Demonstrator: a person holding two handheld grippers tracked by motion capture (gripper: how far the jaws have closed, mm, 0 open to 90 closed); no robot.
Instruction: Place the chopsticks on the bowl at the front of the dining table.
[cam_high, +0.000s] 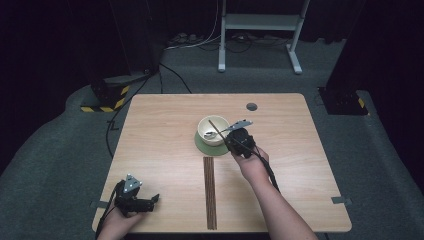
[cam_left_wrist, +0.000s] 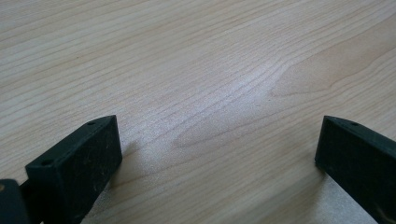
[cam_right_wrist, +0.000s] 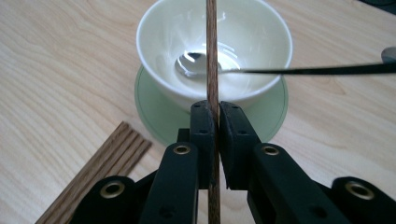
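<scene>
Because the right claw (cam_right_wrist: 213, 128) is clenched low on a single wooden stick (cam_right_wrist: 211, 56), the long end stands free over the white bowl (cam_right_wrist: 159, 32), probably to be laid in it beside the spoon (cam_right_wrist: 194, 63). The bowl sits on a green coaster (cam_right_wrist: 152, 109) at mid-bench, with the remaining sticks (cam_high: 210, 192) bundled nearer. The left claw (cam_left_wrist: 219, 154) rests released, empty, at the near left of the bench (cam_left_wrist: 196, 56), out of the way.
</scene>
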